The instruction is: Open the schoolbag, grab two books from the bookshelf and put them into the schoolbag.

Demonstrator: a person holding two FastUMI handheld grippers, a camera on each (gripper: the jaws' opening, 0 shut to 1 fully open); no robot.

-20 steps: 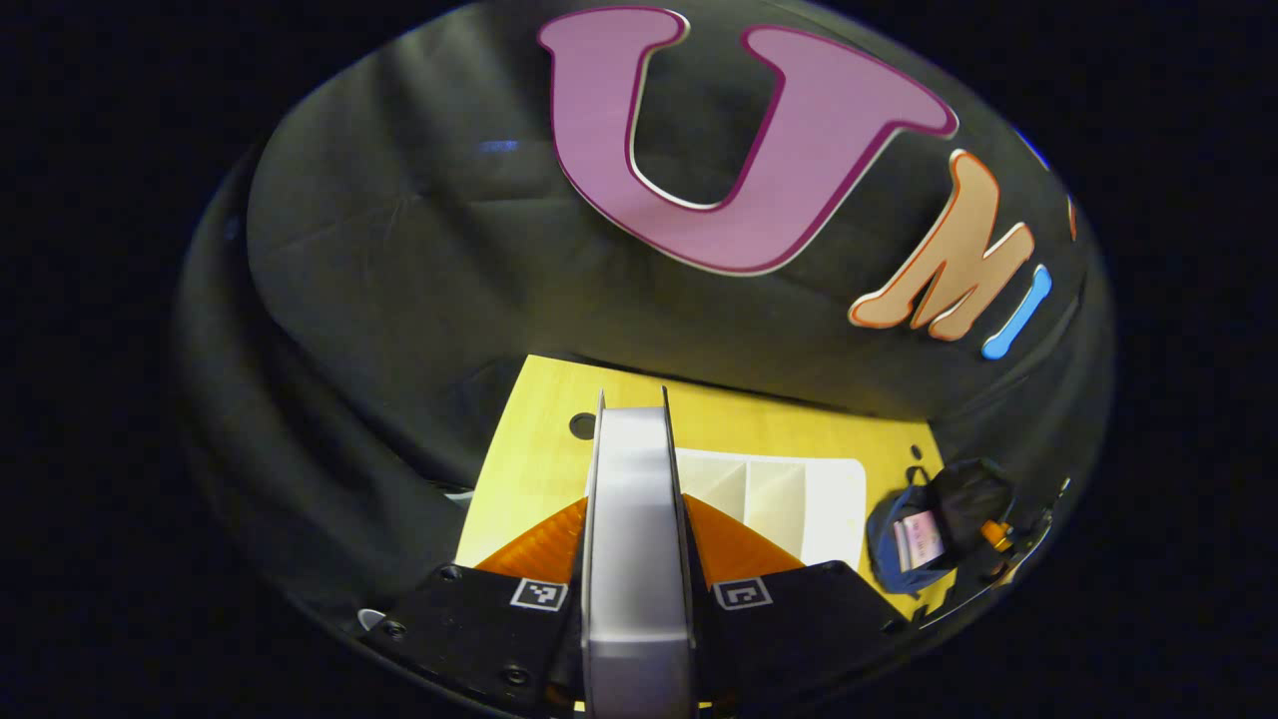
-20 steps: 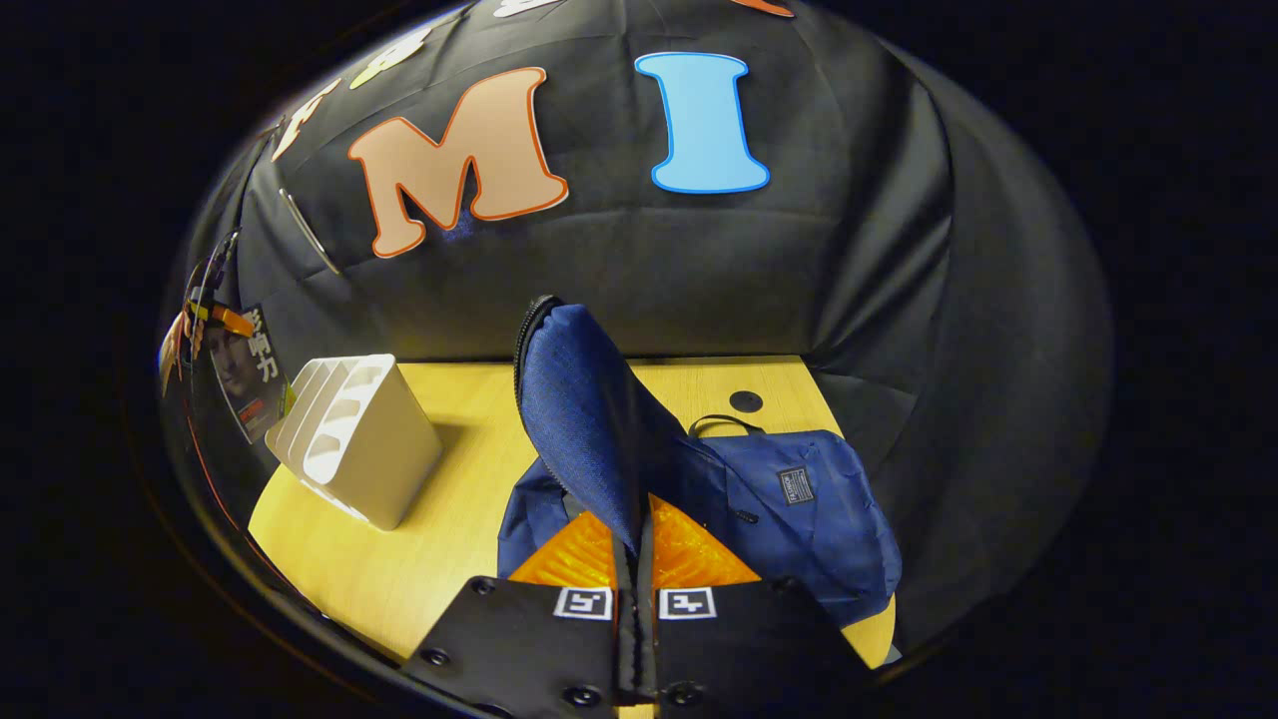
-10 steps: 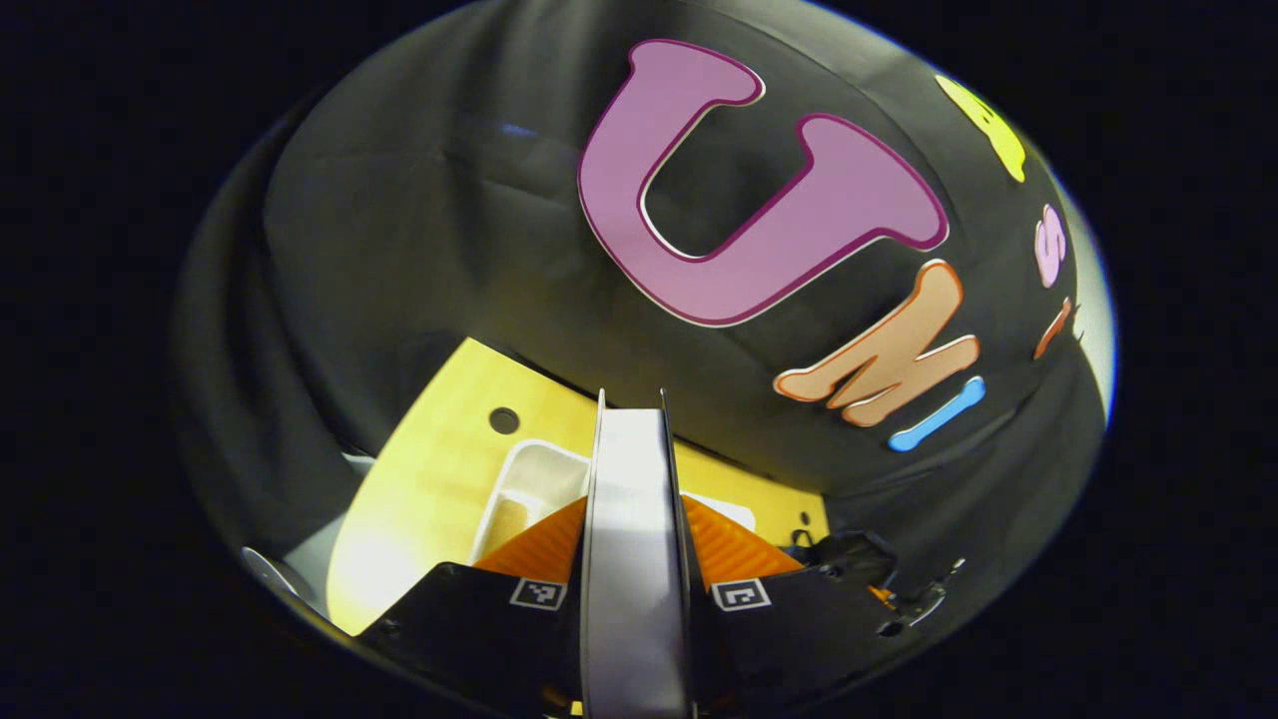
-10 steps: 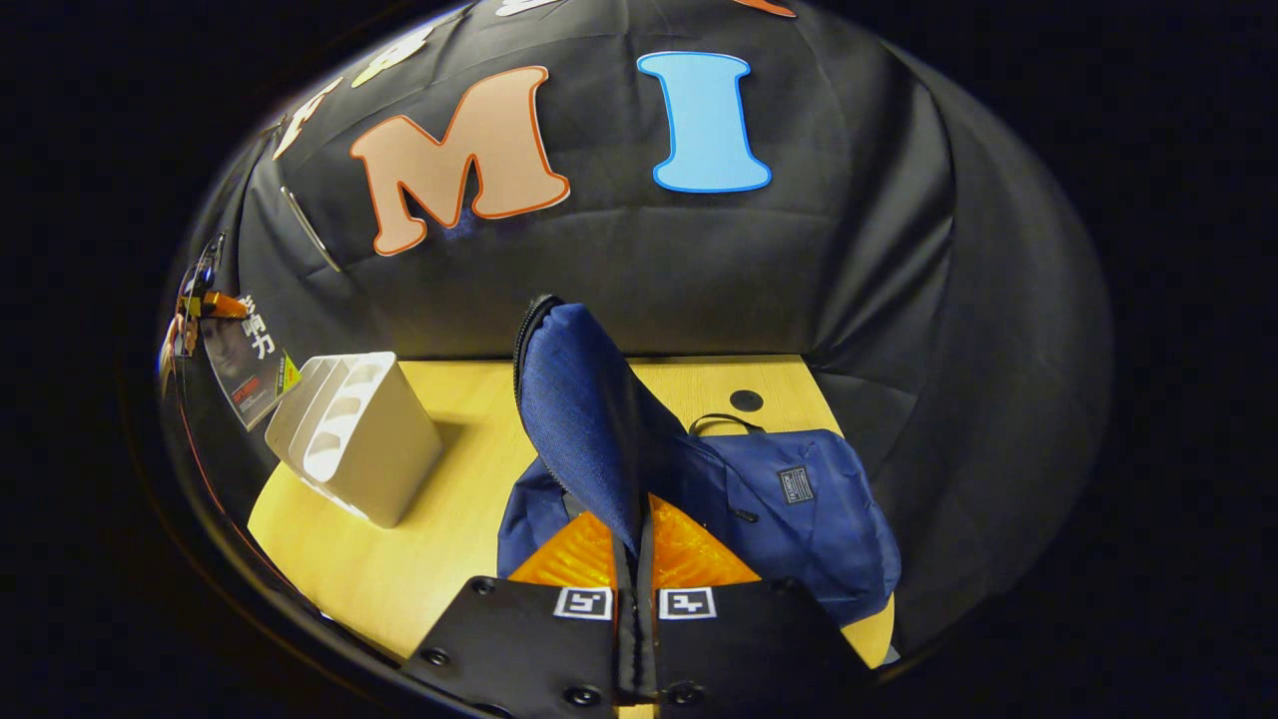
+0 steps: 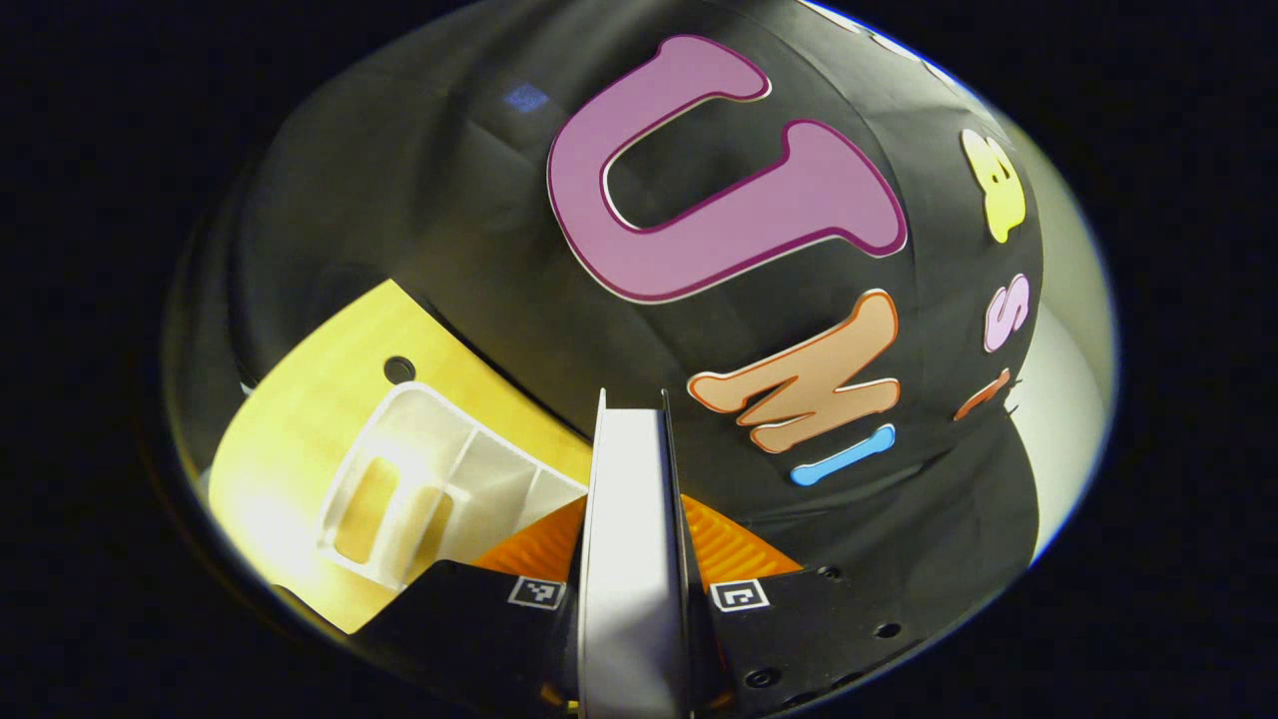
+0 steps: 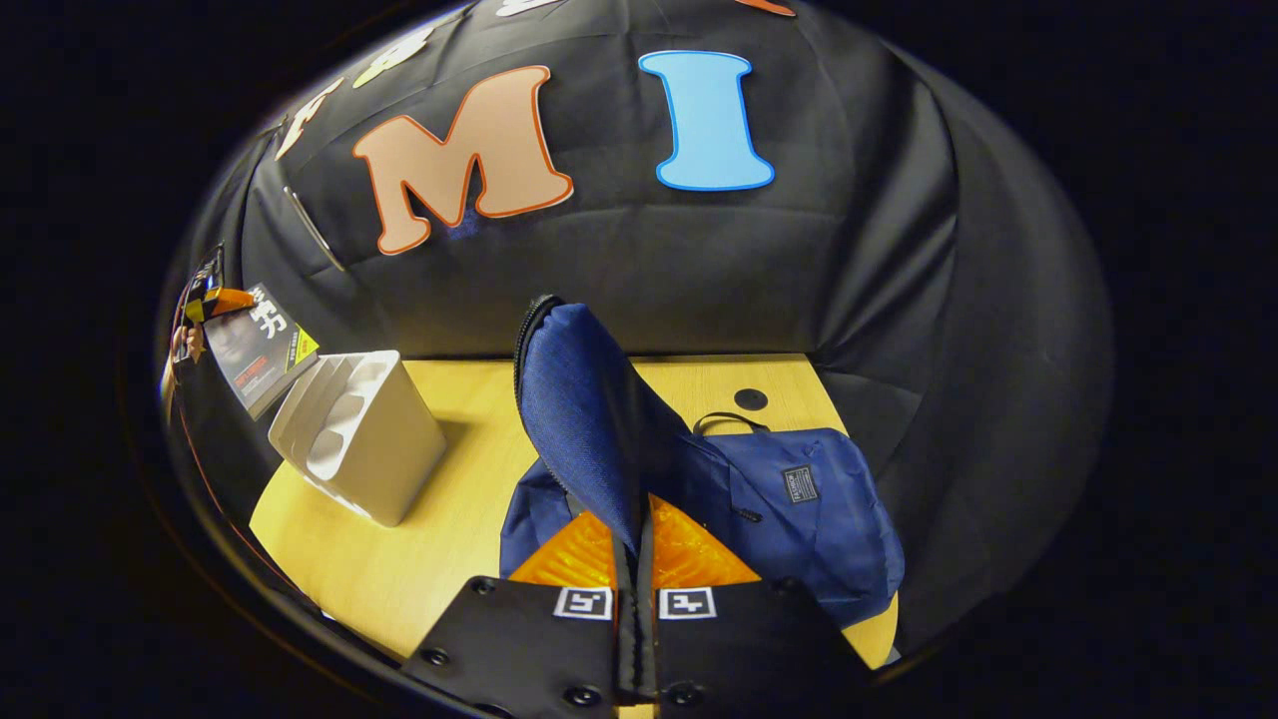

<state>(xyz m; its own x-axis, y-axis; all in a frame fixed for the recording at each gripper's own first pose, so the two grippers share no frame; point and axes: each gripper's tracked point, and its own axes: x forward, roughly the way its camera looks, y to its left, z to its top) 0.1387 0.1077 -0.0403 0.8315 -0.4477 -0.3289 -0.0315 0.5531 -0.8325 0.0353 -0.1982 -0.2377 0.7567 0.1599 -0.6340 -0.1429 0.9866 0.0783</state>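
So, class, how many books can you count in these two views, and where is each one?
1. The book is clamped between the left gripper's jaws, held in the air above the white bookshelf. More may sit hidden inside the blue schoolbag.

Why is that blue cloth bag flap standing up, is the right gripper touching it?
Touching. The right gripper view shows the right gripper pinching the blue cloth schoolbag flap between both fingers, holding it up.

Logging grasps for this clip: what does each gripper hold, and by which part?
Left gripper: shut on a book, gripped across its covers. Right gripper: shut on the schoolbag, pinching its raised flap by the edge.
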